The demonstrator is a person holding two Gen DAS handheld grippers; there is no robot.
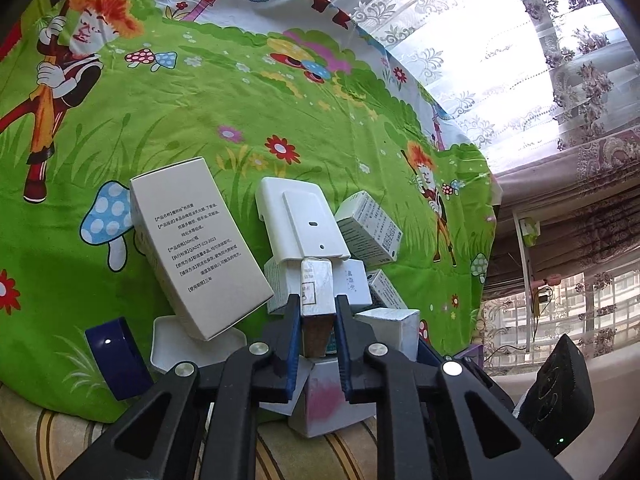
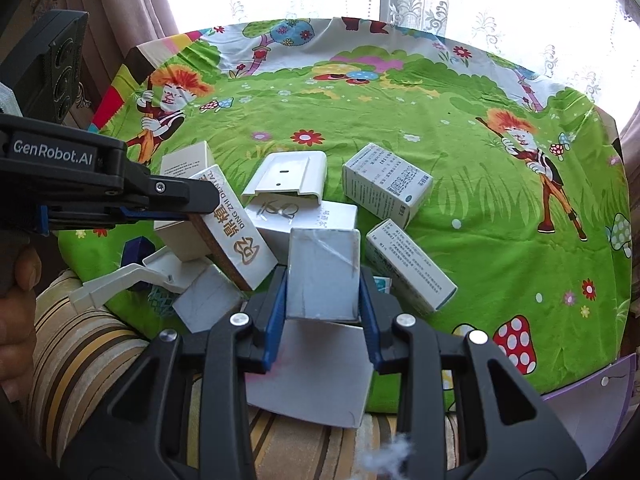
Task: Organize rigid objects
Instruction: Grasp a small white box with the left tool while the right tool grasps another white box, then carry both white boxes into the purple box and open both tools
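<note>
My left gripper (image 1: pixel 318 306) is shut on a narrow white box with a brown side (image 1: pixel 316 284), lifted out of a heap of small white boxes. In the right wrist view that dental box (image 2: pixel 240 240) hangs tilted from the left gripper (image 2: pixel 200 210), which comes in from the left. My right gripper (image 2: pixel 322 276) is shut on a plain white box (image 2: pixel 322 272), its blue pads pressed on both sides. A white plastic cover (image 1: pixel 300 220) (image 2: pixel 288 176) lies behind the heap. A tall pale box (image 1: pixel 192 240) leans at the left.
The heap sits on a green cartoon cloth (image 2: pixel 440 120) near its front edge, above a striped cushion (image 2: pixel 80 360). Printed medicine boxes (image 2: pixel 386 184) lie to the right, a dark blue object (image 1: pixel 116 360) to the left. A person's hand (image 2: pixel 16 320) holds the left gripper. Lace curtains hang behind.
</note>
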